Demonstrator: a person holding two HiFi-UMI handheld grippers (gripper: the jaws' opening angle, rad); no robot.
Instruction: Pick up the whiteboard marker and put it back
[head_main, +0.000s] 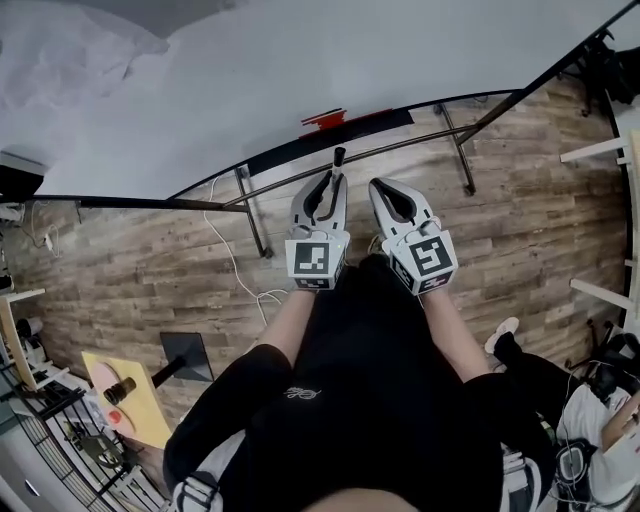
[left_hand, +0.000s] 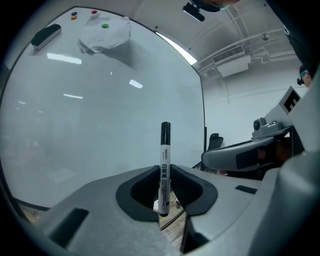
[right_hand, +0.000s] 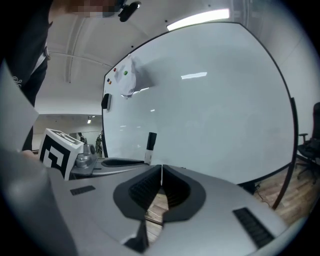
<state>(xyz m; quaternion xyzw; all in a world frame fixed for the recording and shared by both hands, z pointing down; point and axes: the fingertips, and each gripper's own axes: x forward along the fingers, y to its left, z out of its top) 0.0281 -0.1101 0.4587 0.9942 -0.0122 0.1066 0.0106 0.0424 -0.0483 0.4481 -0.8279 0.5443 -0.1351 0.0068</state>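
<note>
Whiteboard marker (left_hand: 164, 165) upright, whiteboard (left_hand: 100, 115) ahead, right gripper (head_main: 385, 192) beside

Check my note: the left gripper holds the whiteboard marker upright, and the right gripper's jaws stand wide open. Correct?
Not quite. The left gripper does hold the whiteboard marker upright, but the right gripper is shut, its jaws together with nothing between them, as the right gripper view shows.
</note>
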